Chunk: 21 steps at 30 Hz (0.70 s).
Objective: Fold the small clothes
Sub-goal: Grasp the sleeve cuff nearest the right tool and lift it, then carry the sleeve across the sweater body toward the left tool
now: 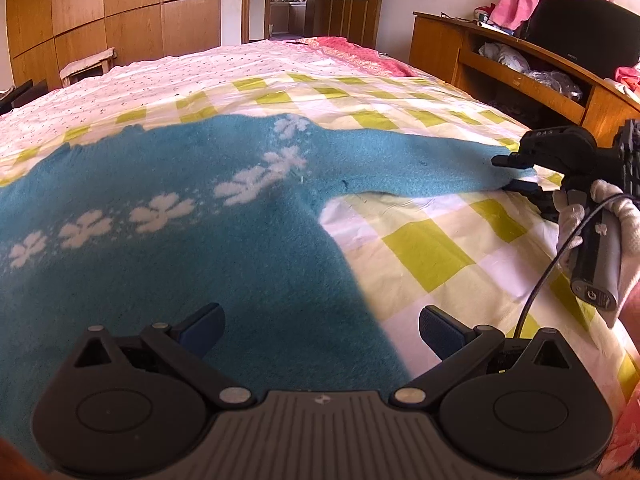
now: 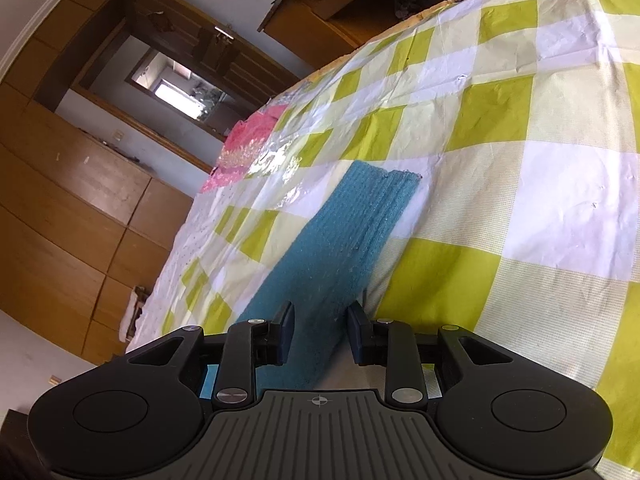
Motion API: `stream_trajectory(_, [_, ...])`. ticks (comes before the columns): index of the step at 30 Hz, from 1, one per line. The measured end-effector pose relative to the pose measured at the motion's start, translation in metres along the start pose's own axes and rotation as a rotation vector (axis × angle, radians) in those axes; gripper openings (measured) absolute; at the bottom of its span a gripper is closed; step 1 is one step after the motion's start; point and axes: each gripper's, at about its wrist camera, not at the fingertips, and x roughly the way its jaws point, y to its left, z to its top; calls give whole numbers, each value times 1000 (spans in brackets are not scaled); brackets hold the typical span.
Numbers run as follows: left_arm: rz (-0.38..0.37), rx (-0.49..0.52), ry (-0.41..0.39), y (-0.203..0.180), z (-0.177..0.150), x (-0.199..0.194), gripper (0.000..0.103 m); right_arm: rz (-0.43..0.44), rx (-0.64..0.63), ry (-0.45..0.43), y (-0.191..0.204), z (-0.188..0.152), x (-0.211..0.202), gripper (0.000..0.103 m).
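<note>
Closest to me, my left gripper (image 1: 320, 330) hangs low over the body of the teal sweater (image 1: 168, 264), its fingers (image 1: 204, 328) spread wide and holding nothing; one sits over the knit, the other over bare bedspread just past the garment's side edge. The sweater lies flat on the bed (image 1: 424, 252), on the green-and-white checked cover, with a row of white flower shapes (image 1: 160, 210) running across its chest.

Further out, the sleeve (image 1: 420, 160) stretches sideways away from the body, and at its cuff end my right gripper (image 2: 320, 332) is working. From its own camera the sleeve (image 2: 340, 248) runs up between the fingers (image 2: 286, 330), which stand narrowly apart on either side of the cloth; I judge they are not yet pinched shut, though the contact itself is hard to read.

Beyond that are the pink bedding (image 1: 360, 54) at the far end, the wooden shelf unit (image 1: 520, 76) and the wardrobes.

As I read it, folding has barely started: the sweater is spread out, no fold is visible, and bringing this sleeve across the body looks like the first step, with everything after it left.
</note>
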Motion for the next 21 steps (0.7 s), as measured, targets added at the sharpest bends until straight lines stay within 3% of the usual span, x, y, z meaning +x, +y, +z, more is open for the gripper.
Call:
stream_trajectory(2, [7,-5,3,4,-3,-5,103,-11,-17,-12,4,0,3,28])
stream_trajectory(4, [13,-10,1,10,-7,-13,103,-42,-46,-14,11,0,6,15])
stream_trajectory(6, [23,-14,-14,19,-12,-26,103,-55,-64,-10,21,-2,5,11])
stream_trajectory(11, [69,-26,-54,47,-26,-59,103,46,-151,-38,75,-15,-13,10])
stream_trajectory(15, [92,-64,-71,74,-44,-86,103,177,-243,-14,144,-38,-26,10])
stream_trajectory(21, [147,-120,-94,119,-74,-121,103,332,-478,108,258,-124,-26,10])
